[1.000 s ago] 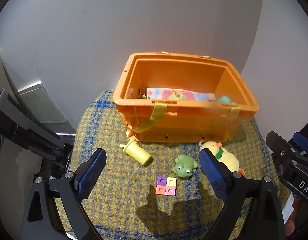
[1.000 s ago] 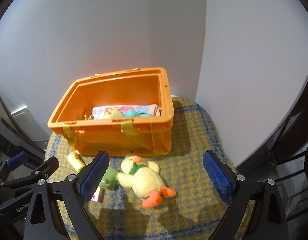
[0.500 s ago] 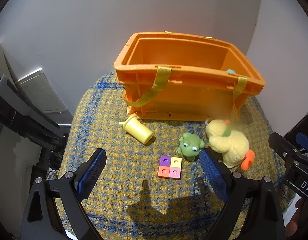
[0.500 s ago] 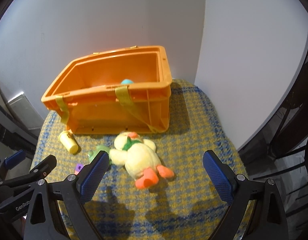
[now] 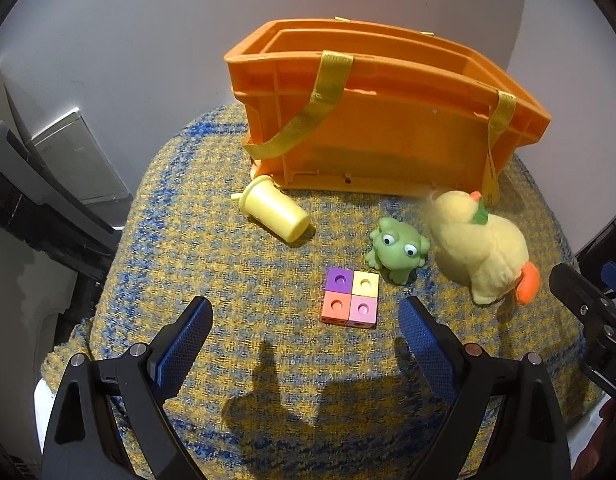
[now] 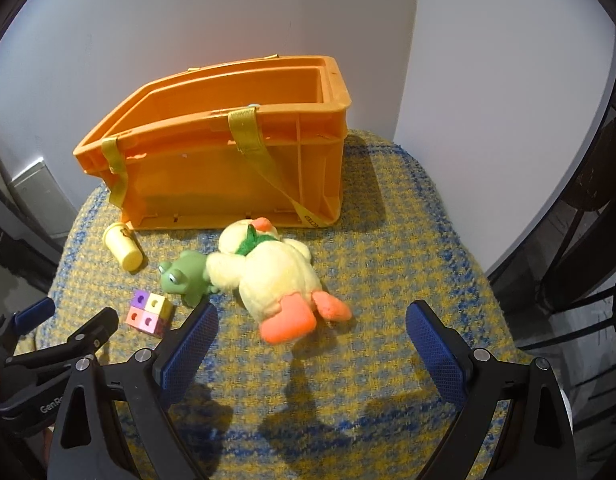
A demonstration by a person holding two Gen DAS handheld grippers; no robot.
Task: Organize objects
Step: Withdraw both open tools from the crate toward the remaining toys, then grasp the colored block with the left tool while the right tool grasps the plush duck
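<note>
"GenRo" reads on the black left gripper [image 6: 56, 360] (the rest is cut off), its jaws released. The right gripper [image 6: 312, 344] gapes wide too, empty. On the yellow-and-blue woven tabletop [image 6: 388, 264], the orange plastic crate [image 6: 228, 172] stands behind a yellow plush duck [image 6: 268, 276], green rubber frog [image 6: 186, 276], four-colour block square [image 5: 350, 298] and a tipped pale-yellow toy cup [image 5: 274, 214].

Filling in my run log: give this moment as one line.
left hand-held gripper: open, empty | right hand-held gripper: open, empty | toys loose: duck, frog | bin: upright
</note>
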